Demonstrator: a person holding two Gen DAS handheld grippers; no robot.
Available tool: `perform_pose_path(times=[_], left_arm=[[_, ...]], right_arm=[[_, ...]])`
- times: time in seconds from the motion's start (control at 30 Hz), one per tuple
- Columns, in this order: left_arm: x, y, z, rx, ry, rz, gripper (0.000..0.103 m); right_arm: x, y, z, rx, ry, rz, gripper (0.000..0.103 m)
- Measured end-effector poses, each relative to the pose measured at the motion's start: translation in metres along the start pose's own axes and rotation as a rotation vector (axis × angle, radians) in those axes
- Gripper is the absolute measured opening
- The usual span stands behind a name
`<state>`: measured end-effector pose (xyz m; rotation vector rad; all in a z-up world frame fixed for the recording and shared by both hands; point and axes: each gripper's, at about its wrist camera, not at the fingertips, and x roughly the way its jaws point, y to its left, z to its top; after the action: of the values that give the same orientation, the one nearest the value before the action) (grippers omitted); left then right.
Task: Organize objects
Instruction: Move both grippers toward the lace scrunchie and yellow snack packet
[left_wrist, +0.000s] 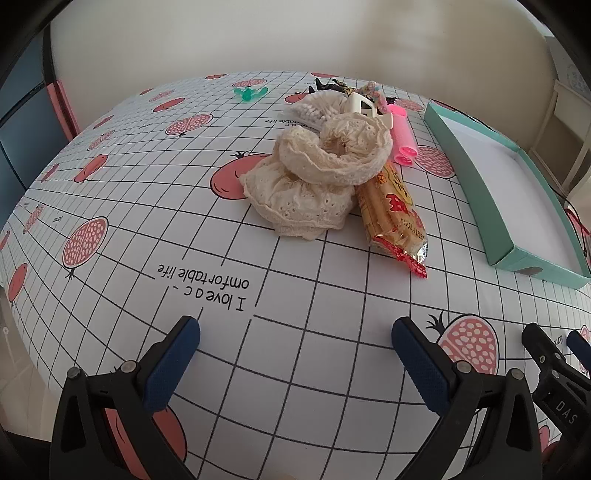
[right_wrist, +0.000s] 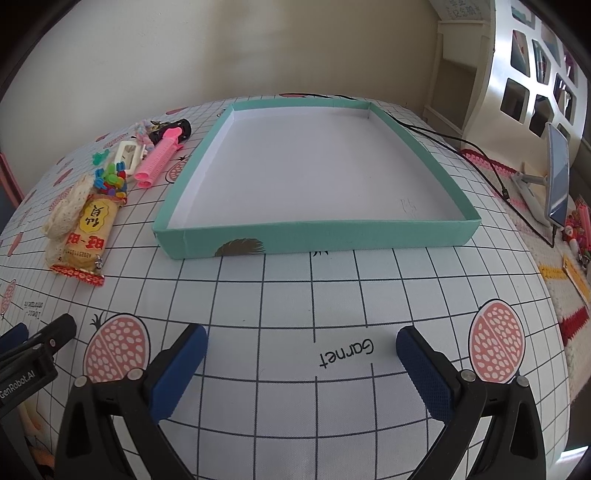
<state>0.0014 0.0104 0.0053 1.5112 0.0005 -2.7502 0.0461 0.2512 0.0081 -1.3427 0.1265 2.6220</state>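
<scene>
Both tongs spread, empty: left gripper, right gripper. Risk: lace cloth, left of box, drags snack packet when lifted.

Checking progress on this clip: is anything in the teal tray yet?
No. The tray shows only its bare white floor, and the snack pack and other items lie on the table left of it.

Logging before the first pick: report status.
Left gripper open, right gripper open, both empty. Teal tray empty. Lace scrunchies, snack packet, pink roller piled left of tray. Path clear.
</scene>
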Motion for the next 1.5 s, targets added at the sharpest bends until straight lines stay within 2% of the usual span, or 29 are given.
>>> perform_pose_path(times=[0.5,0.63,0.77,0.83,0.93,1.17,1.37,1.5], left_arm=[[0.0,-0.001,0.001,-0.015,0.005,0.014,0.103],[0.001,-0.002,0.003,-0.014,0.024,0.012,0.103],[-0.007,-0.005,0.008,-0.011,0.005,-0.039,0.103],[-0.013,-0.01,0.016,0.026,-0.011,-0.015,0.103],[-0.022,-0.011,0.04,0.035,0.013,-0.028,0.103],[-0.04,-0.001,0.103,0.038,0.044,-0.019,0.103],[-0.033,0.014,0.145,-0.023,0.098,-0.053,0.103],[-0.022,0.025,0.159,-0.076,0.126,-0.033,0.103]], right_arm=[[0.0,0.0,-0.001,0.001,-0.003,0.002,0.103],[0.0,0.0,0.001,-0.005,0.023,0.011,0.103],[0.002,0.002,0.008,-0.006,0.05,0.022,0.103],[-0.003,0.004,0.015,-0.004,0.042,0.03,0.103],[-0.018,0.008,0.034,-0.008,0.009,0.058,0.103],[-0.058,0.037,0.099,-0.084,-0.04,0.151,0.103],[-0.065,0.074,0.136,-0.194,-0.034,0.215,0.103],[-0.053,0.09,0.15,-0.233,-0.011,0.239,0.103]])
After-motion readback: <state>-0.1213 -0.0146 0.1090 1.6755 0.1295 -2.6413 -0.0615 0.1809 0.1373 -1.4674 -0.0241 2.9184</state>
